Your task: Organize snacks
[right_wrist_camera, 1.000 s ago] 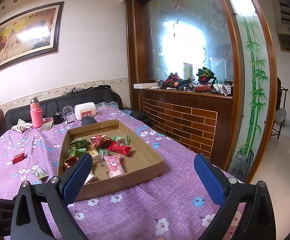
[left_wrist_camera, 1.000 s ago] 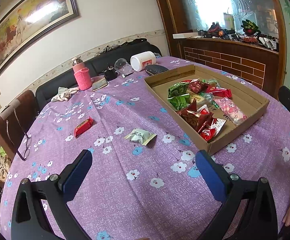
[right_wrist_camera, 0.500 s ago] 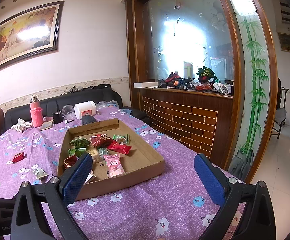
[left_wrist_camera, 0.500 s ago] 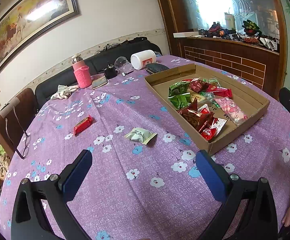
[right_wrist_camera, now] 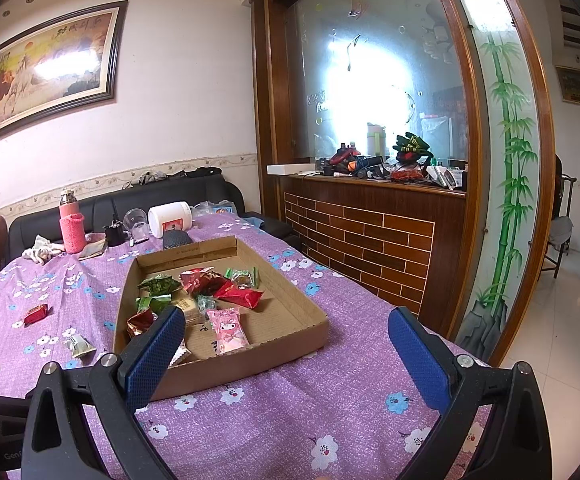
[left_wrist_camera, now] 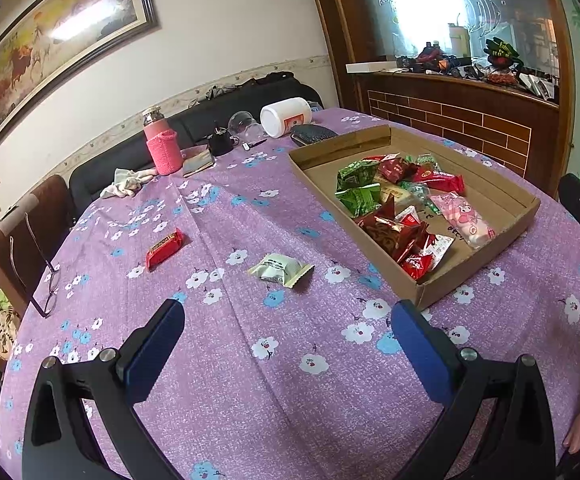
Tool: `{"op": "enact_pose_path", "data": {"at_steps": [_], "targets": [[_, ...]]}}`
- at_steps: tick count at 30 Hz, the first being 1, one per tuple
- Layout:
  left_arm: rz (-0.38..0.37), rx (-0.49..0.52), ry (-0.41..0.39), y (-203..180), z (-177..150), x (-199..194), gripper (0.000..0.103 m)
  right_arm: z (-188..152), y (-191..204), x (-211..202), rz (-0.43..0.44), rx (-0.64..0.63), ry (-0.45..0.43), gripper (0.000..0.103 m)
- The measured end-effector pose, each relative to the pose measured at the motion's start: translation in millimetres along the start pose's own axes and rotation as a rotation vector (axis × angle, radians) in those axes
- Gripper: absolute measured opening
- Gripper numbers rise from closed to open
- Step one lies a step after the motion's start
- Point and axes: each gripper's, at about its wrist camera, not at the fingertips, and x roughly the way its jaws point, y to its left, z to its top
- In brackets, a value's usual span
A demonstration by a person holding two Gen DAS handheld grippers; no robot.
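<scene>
Left tongs (left_wrist_camera: pixel 288 322) and right tongs (right_wrist_camera: pixel 282 330) apart, empty; two snacks, red (left_wrist_camera: pixel 164 243) and pale (left_wrist_camera: pixel 280 268), outside one box (left_wrist_camera: pixel 478 268)

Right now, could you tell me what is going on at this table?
A person holds a gripper in each hand, sorting snacks into the cardboard tray. Both the left gripper and the right gripper are open and empty, above the purple tablecloth. Most snacks already lie in the tray. Two are left outside it: a red snack and a pale green snack, which lies ahead of the left gripper.
</scene>
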Motion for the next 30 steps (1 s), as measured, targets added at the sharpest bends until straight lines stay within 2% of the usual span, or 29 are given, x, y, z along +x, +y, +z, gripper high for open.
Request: {"op": "enact_pose_path", "data": {"at_steps": [30], "targets": [[0.007, -0.008, 0.009, 2.2, -0.6, 2.2, 0.103, -0.2, -1.6, 0.0, -0.001, 0.002, 0.0, 0.102]]}}
